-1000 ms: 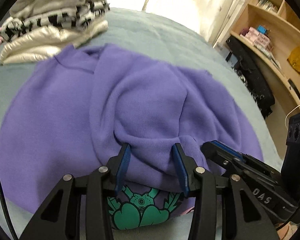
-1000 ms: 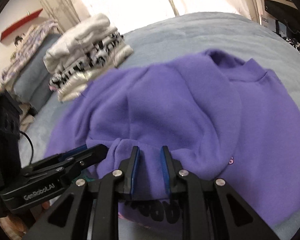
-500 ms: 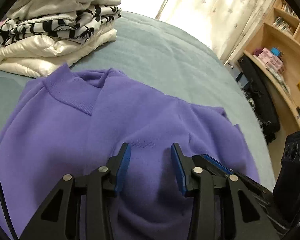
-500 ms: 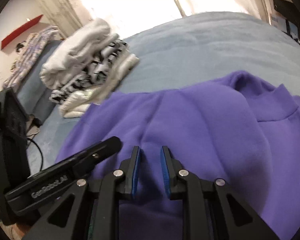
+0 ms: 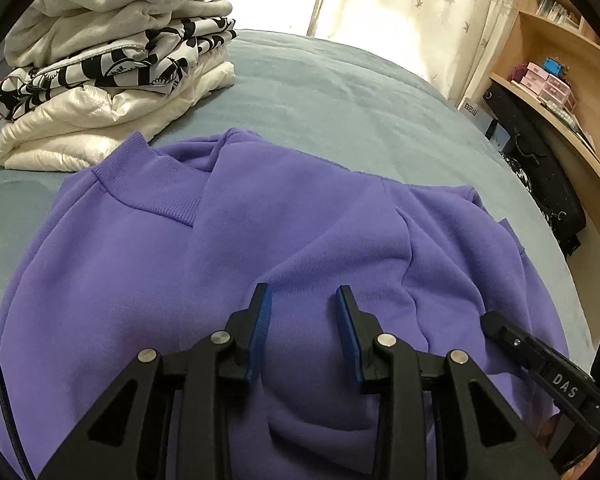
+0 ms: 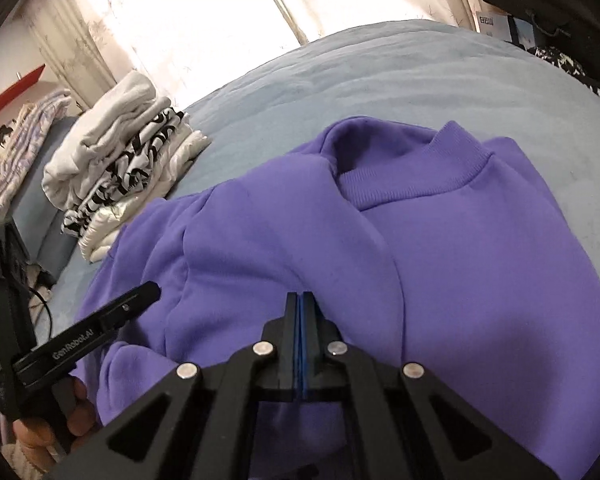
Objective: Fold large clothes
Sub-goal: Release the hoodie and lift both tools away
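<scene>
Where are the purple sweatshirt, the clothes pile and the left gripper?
purple sweatshirt [image 5: 236,264], left wrist view, on the flat chest fabric.
clothes pile [image 5: 100,92], left wrist view, on the black-and-white layer.
left gripper [image 5: 302,334], left wrist view, midway between the open blue-padded fingertips.

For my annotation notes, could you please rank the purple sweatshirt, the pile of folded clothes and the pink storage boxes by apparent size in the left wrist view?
1. purple sweatshirt
2. pile of folded clothes
3. pink storage boxes, though farther away
</scene>
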Tool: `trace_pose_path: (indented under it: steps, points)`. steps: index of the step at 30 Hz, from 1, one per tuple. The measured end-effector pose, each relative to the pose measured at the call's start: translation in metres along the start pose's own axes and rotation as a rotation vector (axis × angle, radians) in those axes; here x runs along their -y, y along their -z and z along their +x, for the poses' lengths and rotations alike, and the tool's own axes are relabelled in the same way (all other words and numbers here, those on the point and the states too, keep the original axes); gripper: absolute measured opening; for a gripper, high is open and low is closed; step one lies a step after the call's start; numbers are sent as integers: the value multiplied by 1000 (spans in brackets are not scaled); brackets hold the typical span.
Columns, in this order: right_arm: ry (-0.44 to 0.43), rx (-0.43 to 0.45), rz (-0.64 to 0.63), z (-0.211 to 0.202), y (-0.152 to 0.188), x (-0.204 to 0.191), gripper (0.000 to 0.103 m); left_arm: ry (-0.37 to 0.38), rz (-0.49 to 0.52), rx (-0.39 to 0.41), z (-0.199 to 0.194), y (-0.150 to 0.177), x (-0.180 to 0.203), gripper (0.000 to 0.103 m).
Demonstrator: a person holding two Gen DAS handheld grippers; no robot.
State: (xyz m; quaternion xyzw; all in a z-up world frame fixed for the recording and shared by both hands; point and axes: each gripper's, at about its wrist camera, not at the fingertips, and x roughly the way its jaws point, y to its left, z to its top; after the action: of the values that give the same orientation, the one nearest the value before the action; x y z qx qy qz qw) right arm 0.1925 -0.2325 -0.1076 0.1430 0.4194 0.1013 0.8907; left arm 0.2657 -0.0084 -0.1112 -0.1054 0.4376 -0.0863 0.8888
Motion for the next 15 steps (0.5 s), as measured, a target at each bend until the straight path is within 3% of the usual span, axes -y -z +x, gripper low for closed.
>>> trace_pose_path:
  steps: [2,4,6,7,15]
  points:
    - [24,-3,-9,1,-1,-4,0,7,1,3,-3,0,1,35]
    - [37,-4,-11,2,-1,-7,0,33,11,3,-7,2,3,46]
    - [44,-5,-15,2,-1,-11,2,56,23,4,-13,4,8,67]
    - [51,-6,-16,2,-1,-13,2,58,29,5,-17,5,12,71]
    - [58,-3,45,-29,3,-28,11,24,72,29,-65,18,28,73]
